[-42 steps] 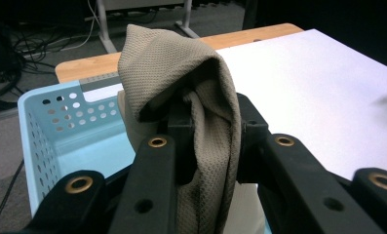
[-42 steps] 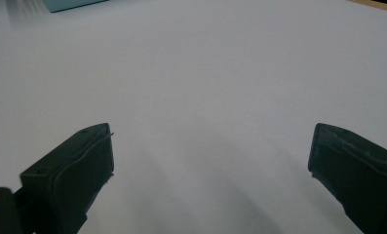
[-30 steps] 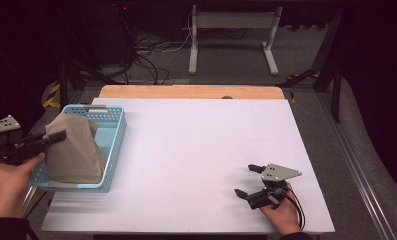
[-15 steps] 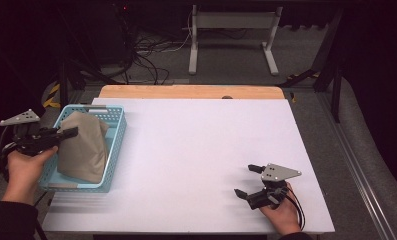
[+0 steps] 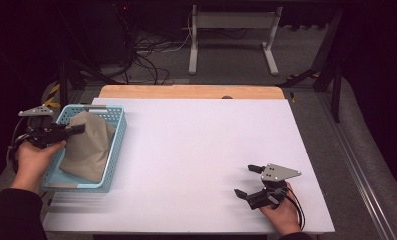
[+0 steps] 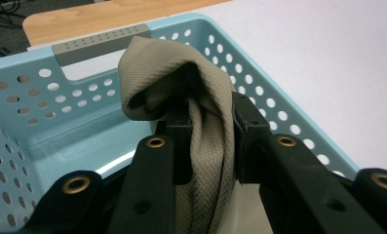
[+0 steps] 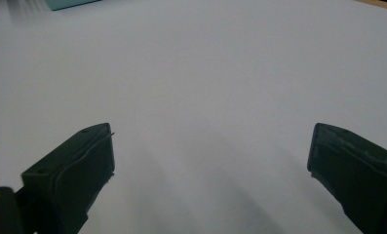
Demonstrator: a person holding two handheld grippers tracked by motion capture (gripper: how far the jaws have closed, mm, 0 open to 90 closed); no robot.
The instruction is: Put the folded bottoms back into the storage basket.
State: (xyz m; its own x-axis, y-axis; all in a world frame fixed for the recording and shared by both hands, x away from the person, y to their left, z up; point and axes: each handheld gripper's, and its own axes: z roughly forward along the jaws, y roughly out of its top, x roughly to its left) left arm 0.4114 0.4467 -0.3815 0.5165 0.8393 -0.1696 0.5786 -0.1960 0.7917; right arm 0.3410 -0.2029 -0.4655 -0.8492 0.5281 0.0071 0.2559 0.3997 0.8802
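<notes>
A tan cloth (image 5: 88,146) lies heaped in the light blue basket (image 5: 117,139) at the table's left edge. My left gripper (image 5: 79,129) is shut on a top fold of that cloth (image 6: 206,127), lifting it into a peak above the basket's perforated wall (image 6: 45,97). At the table's front right, my right gripper (image 5: 247,180) rests low over the white surface, held by a hand. Its jaws (image 7: 210,165) stand wide apart with nothing between them.
The white table top (image 5: 201,150) stretches between the basket and the right gripper. A wooden strip (image 5: 186,92) runs along its far edge. Beyond it stand dark floor, cables and a grey metal stand (image 5: 231,30).
My left gripper has swung up and forward along the basket's left side, drawing the cloth into a taller peak. The right gripper has stayed put.
</notes>
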